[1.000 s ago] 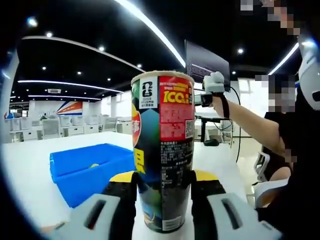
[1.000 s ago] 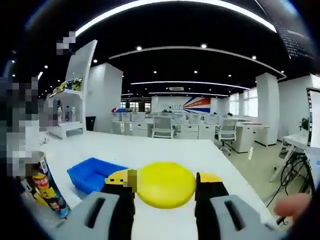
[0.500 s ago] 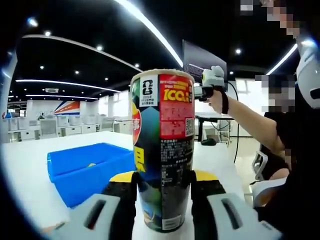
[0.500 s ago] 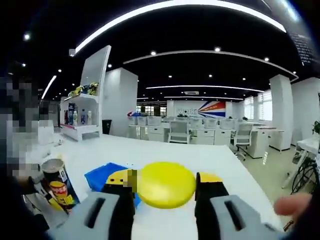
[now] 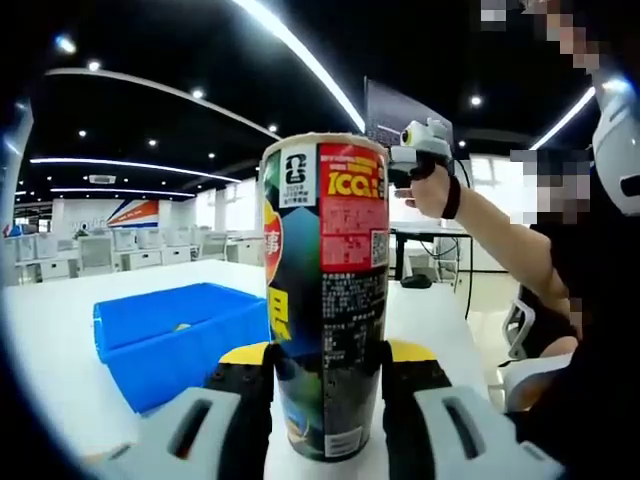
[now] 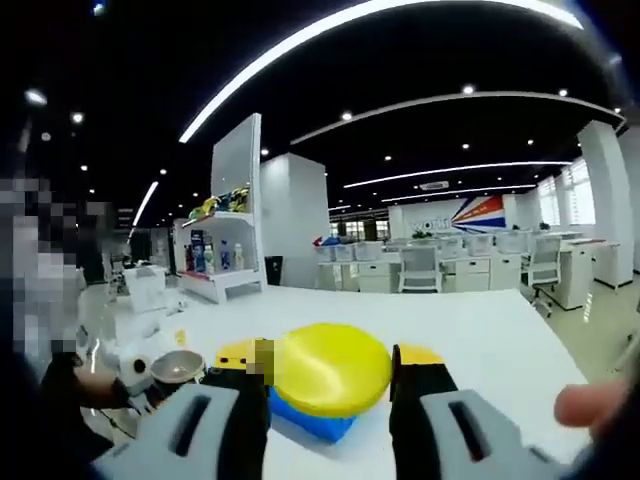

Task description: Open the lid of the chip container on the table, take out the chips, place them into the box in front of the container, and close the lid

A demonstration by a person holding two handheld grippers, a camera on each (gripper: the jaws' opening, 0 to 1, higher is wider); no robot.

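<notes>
Since a second before, the right gripper (image 6: 328, 400) had swung left and risen, still pinching the yellow lid (image 6: 331, 368); the blue box (image 6: 310, 420) now sat beneath it. The left gripper (image 5: 326, 385) stayed clamped on the upright chip can (image 5: 325, 295), open-topped, on the white table (image 5: 50, 370), with the box to its left. Behind lay an open office with desks.

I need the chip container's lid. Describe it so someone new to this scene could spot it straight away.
Start at the white table and find the right gripper raised above it. Clamped between its two yellow-tipped jaws is the lid: a flat, round disc, held over the blue box. It is plain bright yellow with no print, unlike the tall, open chip container with its busy red and black label.
</notes>
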